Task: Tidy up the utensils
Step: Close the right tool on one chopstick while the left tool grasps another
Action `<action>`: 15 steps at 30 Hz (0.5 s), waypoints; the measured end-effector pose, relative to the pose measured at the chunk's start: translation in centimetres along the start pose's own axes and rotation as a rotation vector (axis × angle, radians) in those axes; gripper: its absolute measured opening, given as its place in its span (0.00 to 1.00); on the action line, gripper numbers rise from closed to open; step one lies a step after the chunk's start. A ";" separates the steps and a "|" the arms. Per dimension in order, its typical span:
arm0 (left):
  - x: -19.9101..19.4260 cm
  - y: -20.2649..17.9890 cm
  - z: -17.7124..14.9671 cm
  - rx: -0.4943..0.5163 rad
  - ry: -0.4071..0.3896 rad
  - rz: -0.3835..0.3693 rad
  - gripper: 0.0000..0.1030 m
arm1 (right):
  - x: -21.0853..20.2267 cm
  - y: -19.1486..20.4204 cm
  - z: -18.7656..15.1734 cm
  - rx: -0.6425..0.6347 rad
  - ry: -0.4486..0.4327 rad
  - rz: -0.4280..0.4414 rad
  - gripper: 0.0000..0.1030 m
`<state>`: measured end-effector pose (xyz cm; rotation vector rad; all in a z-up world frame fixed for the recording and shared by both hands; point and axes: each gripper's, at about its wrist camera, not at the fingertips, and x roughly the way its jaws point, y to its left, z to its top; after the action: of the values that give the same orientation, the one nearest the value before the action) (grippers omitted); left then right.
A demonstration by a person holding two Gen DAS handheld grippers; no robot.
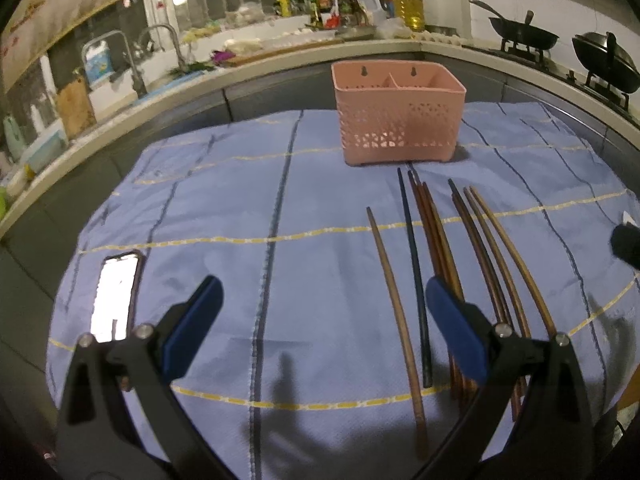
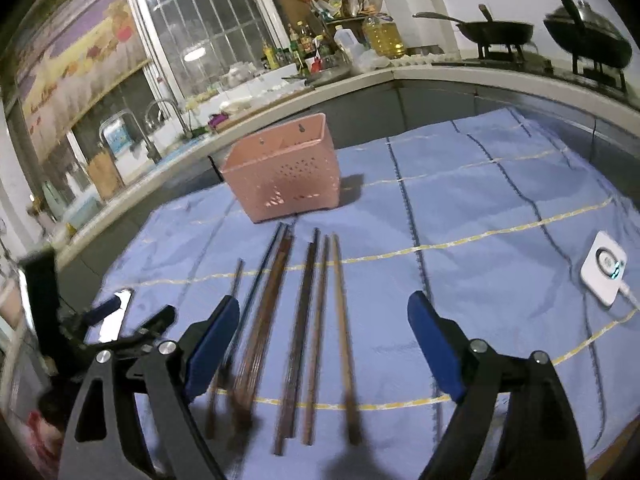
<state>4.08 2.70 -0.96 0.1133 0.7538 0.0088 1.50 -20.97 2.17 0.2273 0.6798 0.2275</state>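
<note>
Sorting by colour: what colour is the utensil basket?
Pink basket, with a cut-out lattice front; clearest in the left wrist view.

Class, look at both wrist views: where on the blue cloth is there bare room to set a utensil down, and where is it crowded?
Free: the cloth between the phone and the leftmost chopstick, and the stretch between the chopsticks and the white device. Crowded: the chopstick row in front of the pink basket.
</note>
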 end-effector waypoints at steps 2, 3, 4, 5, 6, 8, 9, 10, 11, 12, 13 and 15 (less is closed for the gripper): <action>0.7 0.8 0.2 -0.032 0.038 -0.069 0.92 | 1.0 -0.3 -0.3 -0.041 0.036 -0.042 0.65; 1.0 1.1 0.3 -0.047 0.056 -0.107 0.89 | 1.6 -0.5 -0.5 -0.056 0.055 -0.053 0.57; 1.3 1.2 0.3 -0.055 0.073 -0.136 0.83 | 2.3 -0.7 -0.9 -0.080 0.084 -0.069 0.54; 1.8 1.3 0.3 -0.064 0.094 -0.170 0.77 | 2.9 -0.8 -1.1 -0.095 0.102 -0.076 0.48; 2.4 1.4 0.4 -0.076 0.125 -0.215 0.74 | 3.6 -0.9 -1.5 -0.110 0.130 -0.078 0.43; 3.2 0.8 0.4 -0.079 0.162 -0.266 0.64 | 4.9 -1.2 -2.0 -0.113 0.178 -0.066 0.37; 3.4 0.5 0.4 -0.072 0.166 -0.271 0.62 | 5.3 -1.3 -2.2 -0.112 0.191 -0.061 0.35; 3.8 0.1 0.4 -0.056 0.169 -0.264 0.59 | 5.8 -1.4 -2.4 -0.111 0.209 -0.055 0.35; 4.1 -0.2 0.5 -0.046 0.172 -0.256 0.57 | 6.1 -1.4 -2.5 -0.116 0.215 -0.058 0.34; 4.3 -0.3 0.4 -0.044 0.176 -0.255 0.56 | 6.3 -1.3 -2.6 -0.126 0.218 -0.060 0.34; 4.8 -0.5 0.4 -0.044 0.186 -0.251 0.53 | 6.4 -1.1 -2.6 -0.136 0.219 -0.061 0.34; 5.5 -0.6 0.3 -0.039 0.200 -0.238 0.49 | 6.5 -0.8 -2.7 -0.154 0.221 -0.060 0.34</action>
<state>8.28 2.35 -4.53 -0.0152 0.9632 -0.1937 4.82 -19.56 -3.92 0.0338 0.8831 0.2484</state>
